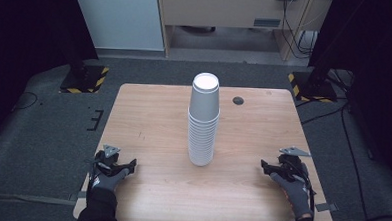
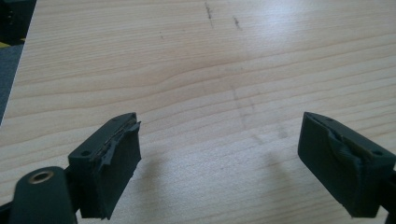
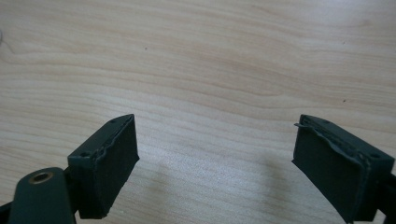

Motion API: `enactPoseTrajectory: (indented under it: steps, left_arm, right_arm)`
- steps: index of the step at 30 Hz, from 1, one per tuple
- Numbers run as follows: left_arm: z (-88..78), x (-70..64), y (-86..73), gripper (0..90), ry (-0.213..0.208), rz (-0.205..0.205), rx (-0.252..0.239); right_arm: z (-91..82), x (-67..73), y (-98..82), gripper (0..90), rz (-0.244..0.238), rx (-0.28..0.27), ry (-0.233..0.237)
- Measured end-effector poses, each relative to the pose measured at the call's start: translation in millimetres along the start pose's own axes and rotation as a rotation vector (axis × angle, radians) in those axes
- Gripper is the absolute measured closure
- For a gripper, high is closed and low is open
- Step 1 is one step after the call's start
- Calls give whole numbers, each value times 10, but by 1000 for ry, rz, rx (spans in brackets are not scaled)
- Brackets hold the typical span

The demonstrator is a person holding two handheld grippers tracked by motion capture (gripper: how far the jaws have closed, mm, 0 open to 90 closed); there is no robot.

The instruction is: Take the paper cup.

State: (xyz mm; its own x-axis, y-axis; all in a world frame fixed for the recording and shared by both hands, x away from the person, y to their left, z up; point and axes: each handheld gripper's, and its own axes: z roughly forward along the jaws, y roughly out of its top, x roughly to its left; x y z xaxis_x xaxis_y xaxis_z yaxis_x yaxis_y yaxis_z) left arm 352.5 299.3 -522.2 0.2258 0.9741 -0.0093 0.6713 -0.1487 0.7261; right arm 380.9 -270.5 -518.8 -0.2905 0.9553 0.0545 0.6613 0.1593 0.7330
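A tall stack of white paper cups (image 1: pixel 203 121) stands upright in the middle of the wooden table (image 1: pixel 148 118). My left gripper (image 1: pixel 126 165) rests near the table's front left corner, held by a gloved hand, well to the left of the stack. In the left gripper view its gripper (image 2: pixel 219 154) stands open over bare wood, nothing between the pads (image 2: pixel 119 163). My right gripper (image 1: pixel 266 166) sits near the front right edge, right of the stack. In the right gripper view that gripper (image 3: pixel 217 154) is open too, with only wood grain between its pads (image 3: pixel 327 168).
A small dark round hole (image 1: pixel 238 100) marks the table's far right part. Beyond the table stand two stand bases with yellow-black tape (image 1: pixel 85 78), cables on grey carpet (image 1: pixel 343 127), and a light cabinet (image 1: pixel 223 11).
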Motion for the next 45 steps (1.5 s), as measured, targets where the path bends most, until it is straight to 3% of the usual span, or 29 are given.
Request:
enactPoseTrajectory:
  steps: [4,8,21,35,45]
  left_arm:
    - [-34,-26,11,127,-13,-1,-7]
    - [-68,-86,39,134,-32,21,-18]
    - [-100,-155,54,142,-64,44,-31]
    - [-91,-159,54,147,-64,54,-27]
    - [-100,-152,55,148,-64,51,-34]
  right_arm:
    - [-51,3,8,139,-8,-22,4]
    - [-154,19,37,138,-9,-88,26]
    - [-305,79,112,131,-19,-156,47]
    - [-516,248,369,129,-13,-275,130]
    - [-679,354,564,130,-31,-344,163]
